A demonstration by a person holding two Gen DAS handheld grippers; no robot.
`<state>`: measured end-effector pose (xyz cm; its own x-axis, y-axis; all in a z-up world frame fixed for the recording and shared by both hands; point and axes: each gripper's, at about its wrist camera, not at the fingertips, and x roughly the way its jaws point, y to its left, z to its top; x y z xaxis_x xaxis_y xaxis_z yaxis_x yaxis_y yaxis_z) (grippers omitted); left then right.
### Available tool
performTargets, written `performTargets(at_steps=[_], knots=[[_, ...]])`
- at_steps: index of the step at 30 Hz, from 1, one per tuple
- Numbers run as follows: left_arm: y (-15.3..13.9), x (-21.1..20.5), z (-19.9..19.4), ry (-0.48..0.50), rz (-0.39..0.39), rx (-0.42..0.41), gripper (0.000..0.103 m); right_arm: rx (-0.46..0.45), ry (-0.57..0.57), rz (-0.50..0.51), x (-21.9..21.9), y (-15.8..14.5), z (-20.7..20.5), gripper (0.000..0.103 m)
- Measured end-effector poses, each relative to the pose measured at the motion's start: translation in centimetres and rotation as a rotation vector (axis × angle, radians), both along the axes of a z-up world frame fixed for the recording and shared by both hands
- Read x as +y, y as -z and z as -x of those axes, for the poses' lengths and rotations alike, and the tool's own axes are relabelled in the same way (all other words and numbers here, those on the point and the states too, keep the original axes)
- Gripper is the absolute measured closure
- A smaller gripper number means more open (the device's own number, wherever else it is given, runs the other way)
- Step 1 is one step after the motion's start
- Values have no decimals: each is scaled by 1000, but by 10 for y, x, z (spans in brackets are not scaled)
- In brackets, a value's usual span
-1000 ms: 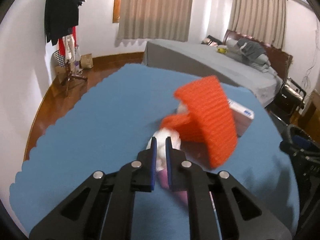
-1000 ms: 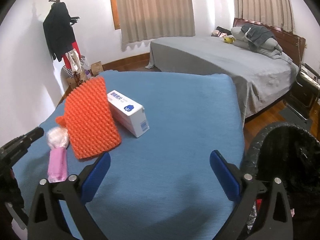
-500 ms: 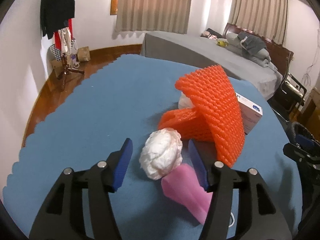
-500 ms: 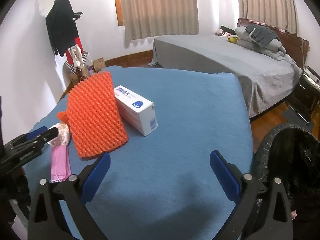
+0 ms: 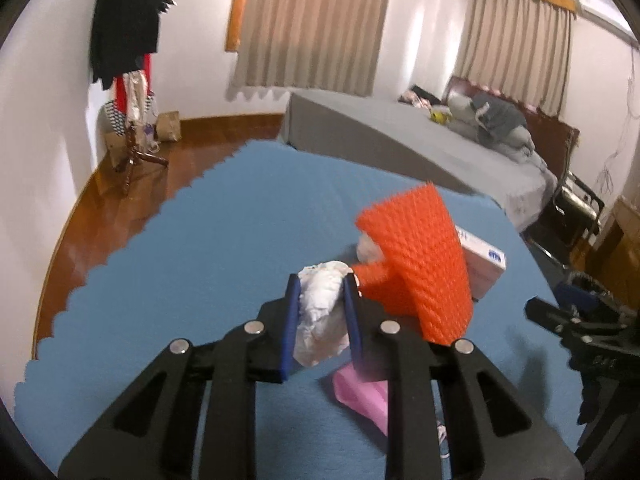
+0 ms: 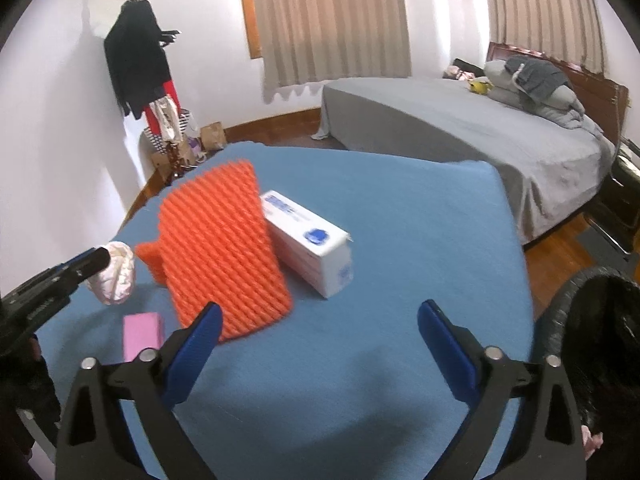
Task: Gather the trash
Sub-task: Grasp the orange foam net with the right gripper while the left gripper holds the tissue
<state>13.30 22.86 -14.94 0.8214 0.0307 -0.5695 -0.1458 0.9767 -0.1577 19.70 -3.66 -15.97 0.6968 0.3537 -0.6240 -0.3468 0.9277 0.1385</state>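
In the left wrist view, the left gripper has its blue pads pressed against both sides of a crumpled white tissue wad, which appears lifted off the blue tablecloth; the grip sits across the wad's middle, probably so the soft paper cannot slip out on the way to the bin. Just below it a pink packet lies flat on the cloth, and beside it an orange foam net stands arched, leaning against a white carton. In the right wrist view, the right gripper hangs empty with its fingers spread wide above the cloth, pointed toward the foam net and carton, seemingly readied for the next piece. The tissue wad shows at the left, raised in the other tool. A black-lined trash bin stands off the table's right edge, the likely destination.
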Motion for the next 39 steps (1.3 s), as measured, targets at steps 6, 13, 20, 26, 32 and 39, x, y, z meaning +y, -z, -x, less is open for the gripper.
performTargets(at_steps=[6, 13, 20, 26, 32, 39], knots=[[-12, 7, -1, -17, -27, -25, 82, 13, -63, -5, 25, 4, -11, 23], [-2, 4, -4, -13, -33, -1, 82, 56, -73, -2, 39, 20, -26, 27], [1, 5, -6, -11, -45, 6, 82, 108, -105, 1, 46, 32, -38, 48], [2, 5, -5, -19, -43, 15, 82, 126, -169, -33, 43, 29, -33, 92], [-4, -1, -2, -17, -49, 3, 82, 103, -183, -62, 32, 14, -20, 99], [-6, -7, 4, -8, -54, -3, 82, 80, -176, -59, 25, 5, -8, 97]])
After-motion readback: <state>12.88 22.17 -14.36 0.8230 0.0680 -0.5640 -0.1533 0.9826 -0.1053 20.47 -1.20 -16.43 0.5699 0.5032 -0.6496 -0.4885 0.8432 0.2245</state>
